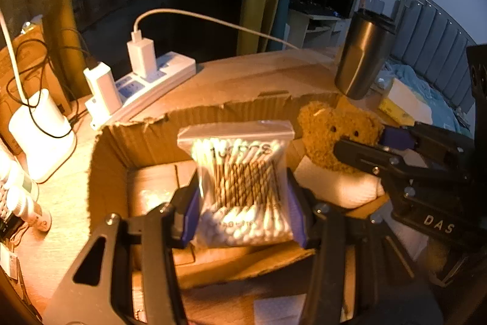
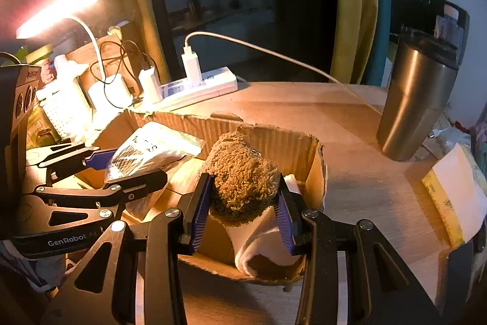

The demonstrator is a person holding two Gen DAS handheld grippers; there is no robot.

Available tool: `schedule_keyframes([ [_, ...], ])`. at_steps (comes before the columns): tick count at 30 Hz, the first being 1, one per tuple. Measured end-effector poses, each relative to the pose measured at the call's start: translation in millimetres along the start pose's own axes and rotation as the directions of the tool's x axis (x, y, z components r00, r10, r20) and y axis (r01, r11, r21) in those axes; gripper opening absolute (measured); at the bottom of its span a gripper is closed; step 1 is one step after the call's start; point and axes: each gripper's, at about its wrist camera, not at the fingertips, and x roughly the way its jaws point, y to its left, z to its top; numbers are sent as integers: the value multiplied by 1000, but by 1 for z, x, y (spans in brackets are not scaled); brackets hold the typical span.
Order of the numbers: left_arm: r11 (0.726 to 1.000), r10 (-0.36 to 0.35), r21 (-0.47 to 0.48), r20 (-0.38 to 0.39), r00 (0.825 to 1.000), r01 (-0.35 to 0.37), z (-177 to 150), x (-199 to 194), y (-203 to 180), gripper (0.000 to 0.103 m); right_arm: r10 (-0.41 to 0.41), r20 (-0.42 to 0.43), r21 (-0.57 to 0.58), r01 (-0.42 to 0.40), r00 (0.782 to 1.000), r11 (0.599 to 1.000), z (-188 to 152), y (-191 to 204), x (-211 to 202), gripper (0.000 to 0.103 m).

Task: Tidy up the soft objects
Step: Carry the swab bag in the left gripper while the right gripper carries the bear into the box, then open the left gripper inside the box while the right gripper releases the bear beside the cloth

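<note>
Left wrist view: my left gripper (image 1: 243,197) pinches the cotton swab bag (image 1: 240,185) above the box (image 1: 158,133).
Right gripper (image 2: 242,203): I squeeze the teddy bear (image 2: 242,175).

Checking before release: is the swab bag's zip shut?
Appears shut: the cotton swab bag stands upright in the left tongs, top strip flat, swabs inside.

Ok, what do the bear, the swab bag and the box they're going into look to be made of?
Bear: curly brown plush, looks like fleece; its pile dents between the right gripper pads. Swab bag, held by the left gripper: clear glossy plastic with a zip strip, cotton-tipped sticks showing through. Box: raw brown corrugated cardboard, with fluting exposed along its torn rim.
</note>
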Motion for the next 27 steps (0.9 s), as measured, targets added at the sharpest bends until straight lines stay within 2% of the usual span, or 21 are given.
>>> schedule_keyframes([
  [10, 1000, -9, -8, -50, 999, 8, -2, 15, 4, 51, 17, -39, 24, -16, 999, 1000, -3, -5, 17, 43],
  [13, 1000, -11, -11, -49, 999, 10, -1, 13, 4, 53, 19, -42, 26, -18, 999, 999, -3, -5, 19, 47],
  [17, 1000, -7, -12, -39, 999, 7, 1, 7, 4, 57, 9, -45, 24, -8, 999, 1000, -2, -4, 20, 47],
  [19, 1000, -8, -17, -28, 1000, 7, 2, 2, 5, 65, 1, -42, 25, 0, 999, 1000, -2, -3, 18, 47],
  [20, 1000, -9, -19, -22, 1000, 8, 1, -1, 6, 66, 2, -44, 29, -1, 999, 1000, -1, -3, 16, 48],
  [27, 1000, -7, -22, 23, 1000, 7, 2, -26, 9, 67, -12, -20, 21, 12, 1000, 1000, 1, 2, 0, 48],
])
